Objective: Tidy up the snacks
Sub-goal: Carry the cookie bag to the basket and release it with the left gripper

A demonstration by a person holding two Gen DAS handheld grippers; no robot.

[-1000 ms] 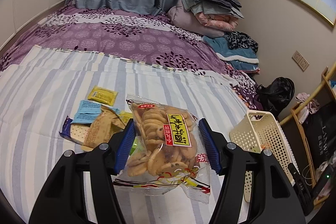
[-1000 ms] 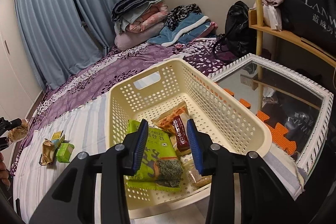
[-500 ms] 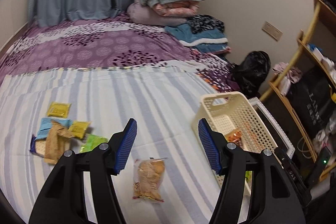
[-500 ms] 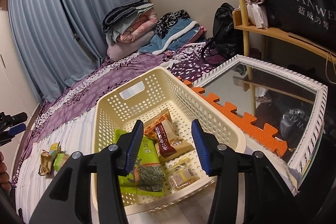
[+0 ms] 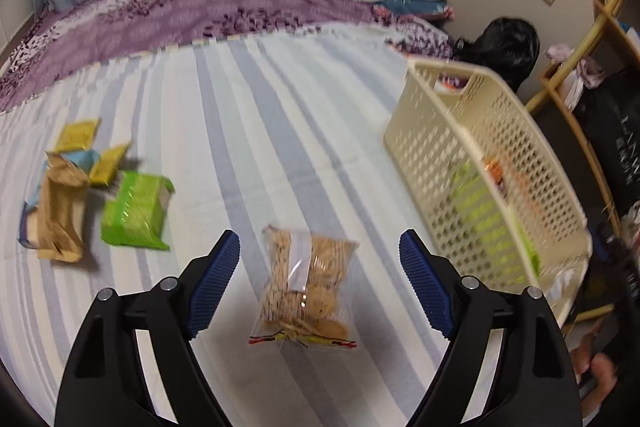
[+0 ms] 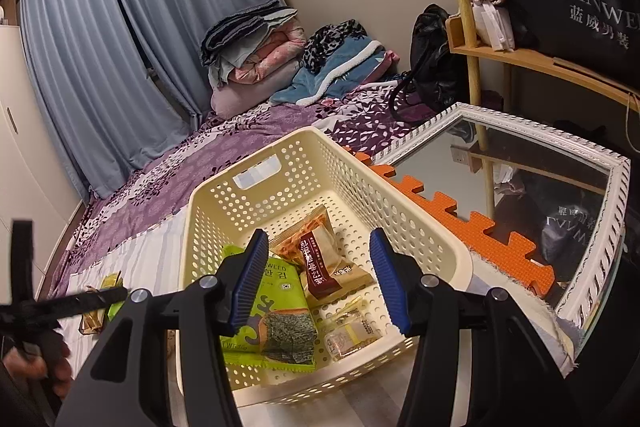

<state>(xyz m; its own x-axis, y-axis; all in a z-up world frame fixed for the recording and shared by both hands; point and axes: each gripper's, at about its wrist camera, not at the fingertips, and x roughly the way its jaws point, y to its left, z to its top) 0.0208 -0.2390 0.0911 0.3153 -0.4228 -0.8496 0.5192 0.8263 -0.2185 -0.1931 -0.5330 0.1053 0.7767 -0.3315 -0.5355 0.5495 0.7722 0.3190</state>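
The left gripper (image 5: 319, 263) had just been opening; its jaws stood wide apart over the cookie bag (image 5: 305, 285), not touching it; the bag lay on the striped sheet (image 5: 248, 131), near the cream basket (image 5: 472, 163); the right gripper (image 6: 319, 277) had just been opening too, empty, over the basket's seaweed pack (image 6: 276, 327); other snack packs (image 5: 134, 213) lay farther from the basket.

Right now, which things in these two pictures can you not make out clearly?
- Left wrist view: print on the cookie bag is motion-blurred, unreadable.
- Left wrist view: the basket wall hides its contents; only green and orange show through the holes.
- Right wrist view: the loose snacks on the bed are small, partly behind the left hand-held gripper.
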